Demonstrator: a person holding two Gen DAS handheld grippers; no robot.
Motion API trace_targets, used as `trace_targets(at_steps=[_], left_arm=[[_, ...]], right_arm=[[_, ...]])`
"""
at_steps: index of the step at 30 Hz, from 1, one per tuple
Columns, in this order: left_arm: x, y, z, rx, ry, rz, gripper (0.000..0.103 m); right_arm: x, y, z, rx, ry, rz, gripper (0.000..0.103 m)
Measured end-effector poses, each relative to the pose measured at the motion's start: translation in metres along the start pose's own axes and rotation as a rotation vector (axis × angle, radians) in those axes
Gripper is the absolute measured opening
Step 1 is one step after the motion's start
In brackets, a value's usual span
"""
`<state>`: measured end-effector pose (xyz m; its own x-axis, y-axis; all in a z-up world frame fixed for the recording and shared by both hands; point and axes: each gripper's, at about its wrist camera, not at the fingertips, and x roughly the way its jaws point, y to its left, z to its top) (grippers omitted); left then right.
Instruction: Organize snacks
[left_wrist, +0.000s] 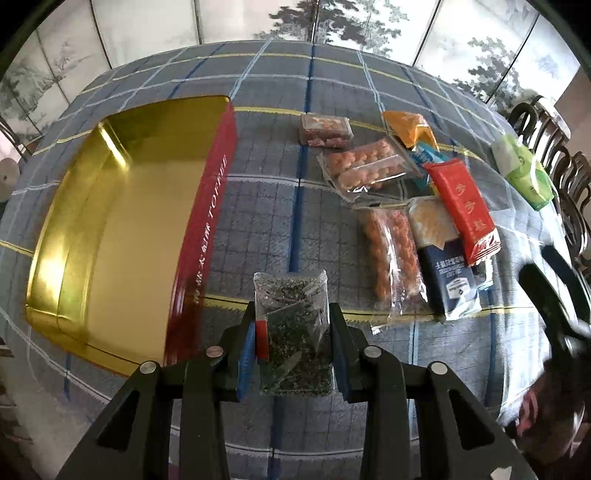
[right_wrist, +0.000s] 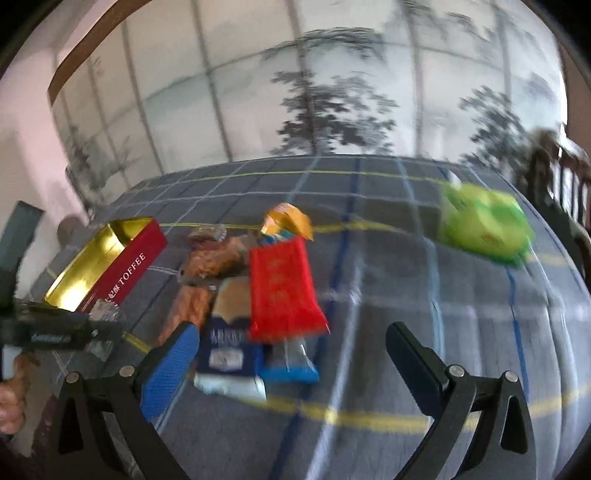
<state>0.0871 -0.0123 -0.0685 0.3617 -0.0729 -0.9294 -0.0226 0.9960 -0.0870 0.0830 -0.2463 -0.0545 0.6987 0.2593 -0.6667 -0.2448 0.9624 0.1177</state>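
My left gripper (left_wrist: 295, 325) is shut on a clear packet of dark green flakes (left_wrist: 293, 332) and holds it above the table, just right of the red toffee tin (left_wrist: 207, 236) with its empty gold inside. Several snack packs lie right of it: a red packet (left_wrist: 461, 206), a dark blue packet (left_wrist: 452, 280), orange ball packs (left_wrist: 391, 254) and a pink candy pack (left_wrist: 327, 129). My right gripper (right_wrist: 291, 343) is open and empty above the red packet (right_wrist: 282, 291) and blue packet (right_wrist: 225, 350). The tin (right_wrist: 122, 258) shows at the left of the right wrist view.
A green tissue pack (left_wrist: 524, 173) lies at the table's far right, also in the right wrist view (right_wrist: 484, 225). Dark wooden chair backs (left_wrist: 554, 147) stand past the right edge. A painted screen wall stands behind the checked tablecloth (left_wrist: 266, 206).
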Motion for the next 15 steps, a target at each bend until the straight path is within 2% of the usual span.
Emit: trace_targets(at_steps=[6,13,14,15], left_arm=[[-0.01,0.002,0.004,0.011,-0.023,-0.008,0.031],[-0.011,0.001,0.006,0.01,-0.023,-0.015,0.031],[-0.011,0.001,0.006,0.01,-0.025,-0.013,0.031],[-0.011,0.001,0.006,0.01,-0.025,-0.012,0.031]], right_arm=[[0.053,0.004,0.026,-0.054,0.089,-0.018,0.103],[0.087,0.002,0.035,-0.059,0.16,-0.016,0.102],[0.088,0.001,0.035,-0.053,0.16,-0.008,0.099],[0.089,0.001,0.036,-0.048,0.165,-0.001,0.077]])
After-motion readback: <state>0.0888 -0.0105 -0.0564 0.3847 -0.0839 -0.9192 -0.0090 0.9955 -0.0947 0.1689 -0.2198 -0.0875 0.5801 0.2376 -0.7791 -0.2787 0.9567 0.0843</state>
